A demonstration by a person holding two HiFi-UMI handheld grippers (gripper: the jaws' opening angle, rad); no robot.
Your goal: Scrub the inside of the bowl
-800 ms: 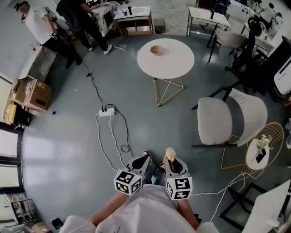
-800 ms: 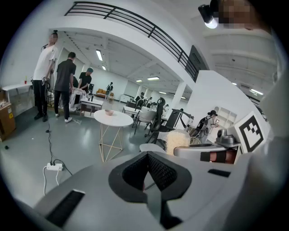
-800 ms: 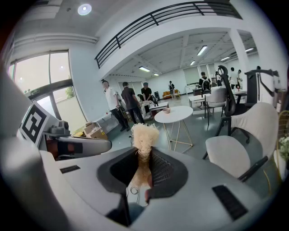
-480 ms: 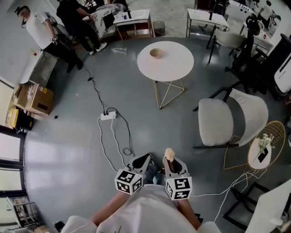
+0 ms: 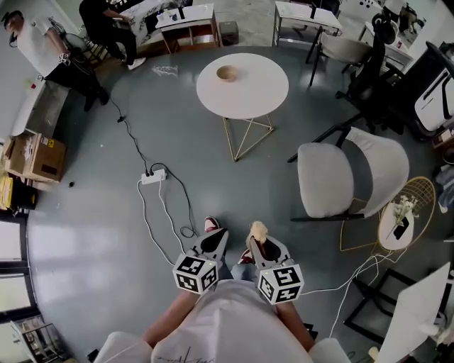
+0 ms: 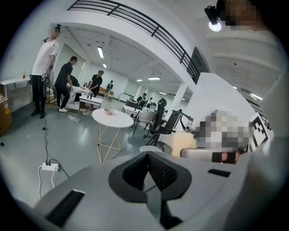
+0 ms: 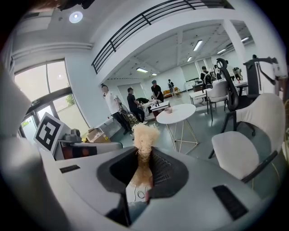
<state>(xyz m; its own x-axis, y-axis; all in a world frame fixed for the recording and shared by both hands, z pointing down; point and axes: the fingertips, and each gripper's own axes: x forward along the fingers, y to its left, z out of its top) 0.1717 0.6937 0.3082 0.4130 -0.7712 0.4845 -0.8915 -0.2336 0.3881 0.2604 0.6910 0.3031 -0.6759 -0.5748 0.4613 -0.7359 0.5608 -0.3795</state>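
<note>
Bowl (image 5: 227, 73) on the round table (image 5: 252, 96) is well apart from me. Shoe (image 5: 211, 225) now shows forward, so I'm probably walking in. Right gripper (image 5: 260, 243) clamps the fibre scrubber (image 5: 257, 228); left gripper (image 5: 215, 239) is closed, empty.

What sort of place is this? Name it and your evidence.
Likely an open-plan office or workshop: black swivel office chairs, white rectangular desks, and a round white table on a gold wire base.
</note>
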